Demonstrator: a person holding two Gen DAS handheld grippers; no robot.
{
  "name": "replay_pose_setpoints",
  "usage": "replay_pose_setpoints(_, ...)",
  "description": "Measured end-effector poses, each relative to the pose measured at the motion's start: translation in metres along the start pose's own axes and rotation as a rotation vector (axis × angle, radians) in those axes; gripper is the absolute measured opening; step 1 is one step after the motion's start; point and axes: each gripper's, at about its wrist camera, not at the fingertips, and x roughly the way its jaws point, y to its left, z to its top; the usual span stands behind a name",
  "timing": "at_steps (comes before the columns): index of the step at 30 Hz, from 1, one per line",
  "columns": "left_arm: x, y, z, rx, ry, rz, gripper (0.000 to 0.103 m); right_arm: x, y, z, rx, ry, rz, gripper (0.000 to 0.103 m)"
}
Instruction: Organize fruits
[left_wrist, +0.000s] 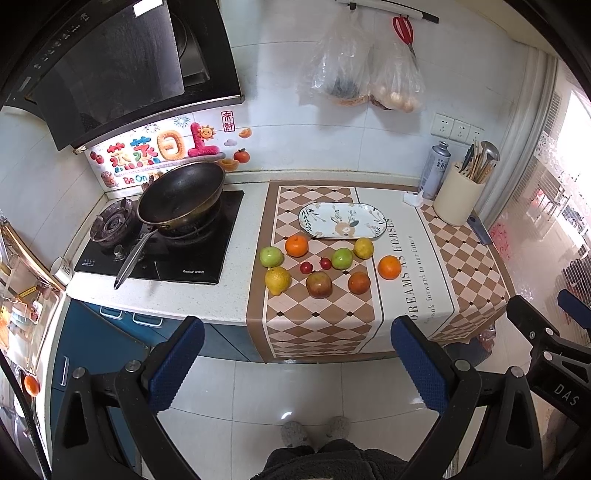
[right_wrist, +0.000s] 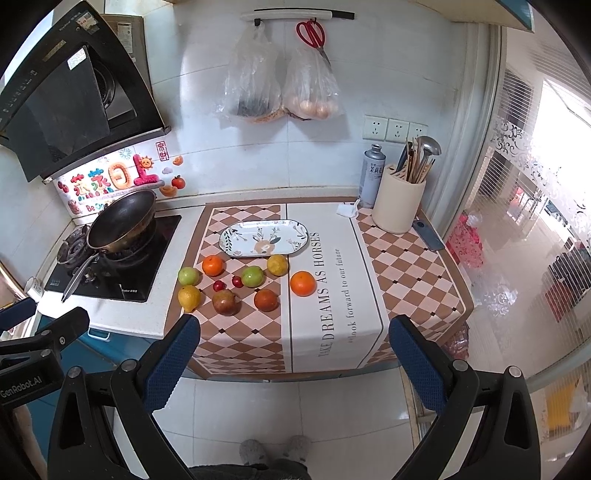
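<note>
Several fruits lie on the checked mat (left_wrist: 317, 325) in front of an empty oval floral plate (left_wrist: 341, 220) (right_wrist: 264, 237): two oranges (left_wrist: 296, 245) (left_wrist: 389, 267), two green apples (left_wrist: 271, 256) (left_wrist: 341, 258), two lemons (left_wrist: 277, 280) (left_wrist: 364, 248), a reddish apple (left_wrist: 319, 284), a dark orange fruit (left_wrist: 359, 283) and two small red fruits (left_wrist: 306, 267). My left gripper (left_wrist: 295, 358) is open and empty, held back over the floor short of the counter. My right gripper (right_wrist: 293, 358) is open and empty, also short of the counter edge.
A wok (left_wrist: 181, 194) sits on the gas hob (left_wrist: 159, 243) to the left. A utensil holder (left_wrist: 458, 197), a spray can (left_wrist: 436, 170) and a cleaver (right_wrist: 428, 234) stand at the back right. Plastic bags (left_wrist: 364, 74) hang on the wall.
</note>
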Motion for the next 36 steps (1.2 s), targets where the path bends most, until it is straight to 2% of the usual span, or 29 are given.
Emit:
replay_pose_setpoints(20,-0.006,0.001,0.003,-0.006,-0.010,0.003,0.103,0.001,0.010,0.000,-0.020,-0.019,0.014,0.103)
replay_pose_setpoints(22,-0.003,0.016,0.003,-0.014,-0.010,0.001,0.103,0.001,0.011,0.000,-0.020,-0.018,0.018,0.103)
replay_pose_setpoints(26,-0.003,0.019,0.005,-0.016,-0.011,0.002,0.103,0.001,0.012,0.000,-0.020,-0.018,0.018,0.103)
replay_pose_setpoints(36,-0.004,0.015,0.002,-0.011,-0.018,0.001,0.103,-0.001,0.013,0.002,-0.013,-0.023,0.020,0.103)
